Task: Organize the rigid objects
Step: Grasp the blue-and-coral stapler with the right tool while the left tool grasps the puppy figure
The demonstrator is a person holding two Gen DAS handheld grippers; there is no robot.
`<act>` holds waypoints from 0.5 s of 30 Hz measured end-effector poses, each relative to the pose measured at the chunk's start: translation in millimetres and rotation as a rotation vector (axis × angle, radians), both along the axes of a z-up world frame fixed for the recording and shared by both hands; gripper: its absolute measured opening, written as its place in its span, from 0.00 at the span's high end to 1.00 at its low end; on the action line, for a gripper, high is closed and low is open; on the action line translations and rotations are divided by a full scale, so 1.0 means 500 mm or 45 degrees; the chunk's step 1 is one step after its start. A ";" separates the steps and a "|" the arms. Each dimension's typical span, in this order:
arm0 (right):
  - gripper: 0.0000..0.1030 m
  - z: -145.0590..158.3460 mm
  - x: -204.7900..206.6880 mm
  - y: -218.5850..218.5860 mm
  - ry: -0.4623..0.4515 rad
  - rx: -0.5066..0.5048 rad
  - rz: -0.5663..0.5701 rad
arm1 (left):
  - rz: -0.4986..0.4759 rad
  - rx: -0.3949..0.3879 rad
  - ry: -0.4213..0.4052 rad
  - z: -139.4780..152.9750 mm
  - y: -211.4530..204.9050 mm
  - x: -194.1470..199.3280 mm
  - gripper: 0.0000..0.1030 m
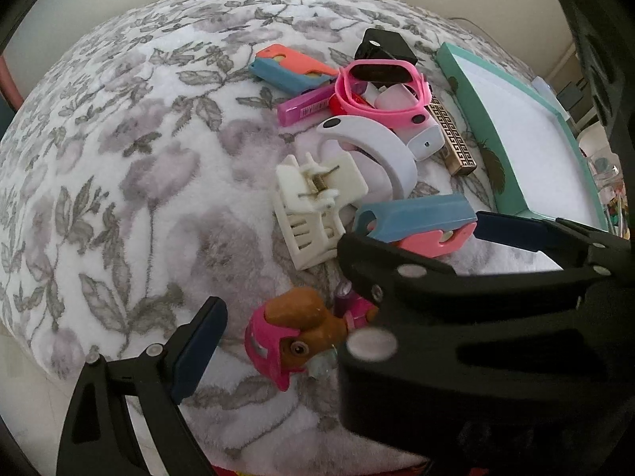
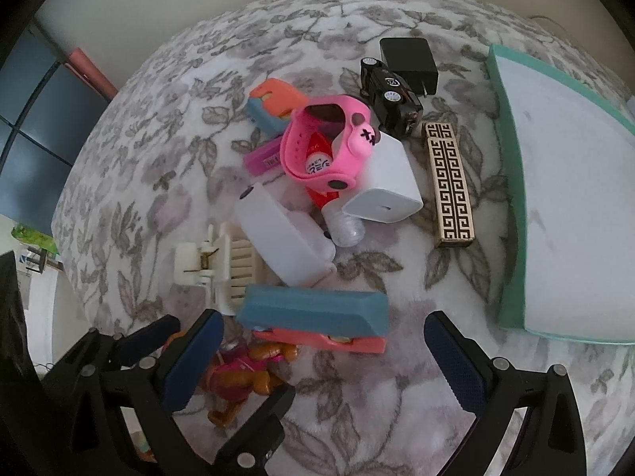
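Note:
A pile of small rigid objects lies on a floral blanket (image 2: 158, 182). A brown dog toy with a pink helmet (image 1: 293, 337) lies between my left gripper's open fingers (image 1: 278, 353); it also shows in the right wrist view (image 2: 242, 377). My right gripper (image 2: 321, 361) is open, straddling a blue and coral case (image 2: 317, 317), which also shows in the left wrist view (image 1: 416, 218). A cream hair claw clip (image 1: 313, 206), a white band (image 1: 377, 146) and a pink watch (image 2: 321, 146) lie beyond. The right gripper's black body (image 1: 476, 317) hides my left gripper's right finger.
A teal tray with a white inside (image 2: 512, 206) stands at the right. Near it lie a patterned gold box (image 2: 450, 182), a black toy car (image 2: 391, 97), a black charger (image 2: 408, 59), a white charger (image 2: 391, 182) and a second blue and coral case (image 2: 274, 105).

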State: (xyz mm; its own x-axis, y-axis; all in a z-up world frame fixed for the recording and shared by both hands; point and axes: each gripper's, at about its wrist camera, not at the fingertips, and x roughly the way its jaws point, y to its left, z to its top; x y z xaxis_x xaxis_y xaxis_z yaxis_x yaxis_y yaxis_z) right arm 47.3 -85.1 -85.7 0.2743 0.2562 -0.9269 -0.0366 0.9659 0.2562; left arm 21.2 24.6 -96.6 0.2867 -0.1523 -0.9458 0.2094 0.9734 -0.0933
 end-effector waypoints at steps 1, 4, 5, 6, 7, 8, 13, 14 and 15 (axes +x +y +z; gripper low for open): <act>0.03 -0.001 0.002 0.001 0.001 0.001 -0.001 | -0.001 0.000 0.001 -0.004 0.000 0.001 0.09; 0.09 -0.004 0.007 0.009 0.000 0.001 0.008 | -0.001 -0.021 0.004 -0.007 0.003 0.007 0.09; 0.11 -0.004 0.007 0.010 -0.001 0.001 0.011 | 0.000 -0.023 0.004 -0.009 0.004 0.009 0.09; 0.15 -0.003 0.006 0.010 -0.002 0.005 0.010 | 0.002 -0.001 0.007 -0.007 0.002 0.008 0.09; 0.18 -0.003 0.006 0.010 -0.002 0.008 0.006 | 0.003 -0.009 0.008 -0.007 0.002 0.008 0.09; 0.23 -0.003 0.005 0.009 -0.001 0.008 -0.001 | 0.003 -0.020 0.007 -0.004 0.003 0.004 0.09; 0.25 -0.003 -0.008 -0.007 0.006 0.026 -0.024 | 0.005 -0.029 0.013 -0.004 0.001 0.003 0.09; 0.25 -0.002 -0.011 -0.007 0.006 0.027 -0.027 | 0.004 -0.030 0.016 -0.005 0.002 0.003 0.11; 0.25 -0.002 -0.012 -0.009 0.007 0.030 -0.030 | 0.003 -0.029 0.016 -0.006 0.002 0.002 0.12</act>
